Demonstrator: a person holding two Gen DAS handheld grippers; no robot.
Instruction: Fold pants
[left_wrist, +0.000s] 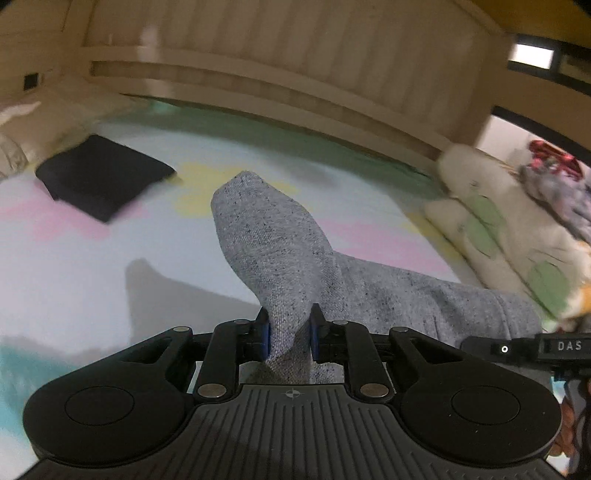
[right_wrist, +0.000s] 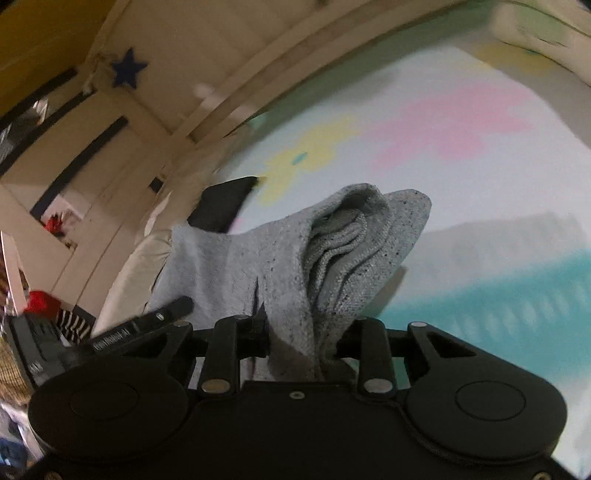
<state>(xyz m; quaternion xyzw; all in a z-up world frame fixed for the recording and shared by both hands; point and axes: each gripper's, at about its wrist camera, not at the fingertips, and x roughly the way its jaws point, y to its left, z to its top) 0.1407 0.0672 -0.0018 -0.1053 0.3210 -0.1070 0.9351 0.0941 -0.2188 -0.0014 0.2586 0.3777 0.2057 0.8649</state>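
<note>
The grey speckled pants (left_wrist: 280, 243) are held up above a pastel bed sheet (left_wrist: 74, 266). My left gripper (left_wrist: 290, 334) is shut on a corner of the fabric, which stands up in a peak in front of the blue pads (left_wrist: 265, 338). The cloth runs off to the right toward the other gripper's body (left_wrist: 524, 349). In the right wrist view my right gripper (right_wrist: 301, 332) is shut on a bunched, layered edge of the same pants (right_wrist: 332, 251), whose ribbed folds show. The lower part of the pants is hidden below both grippers.
A folded black garment (left_wrist: 103, 177) lies on the sheet at the far left; it also shows in the right wrist view (right_wrist: 221, 203). A wooden bed frame (left_wrist: 280, 92) runs along the back. Cream pillows (left_wrist: 509, 236) and a pile of clothes (left_wrist: 557, 184) lie at the right.
</note>
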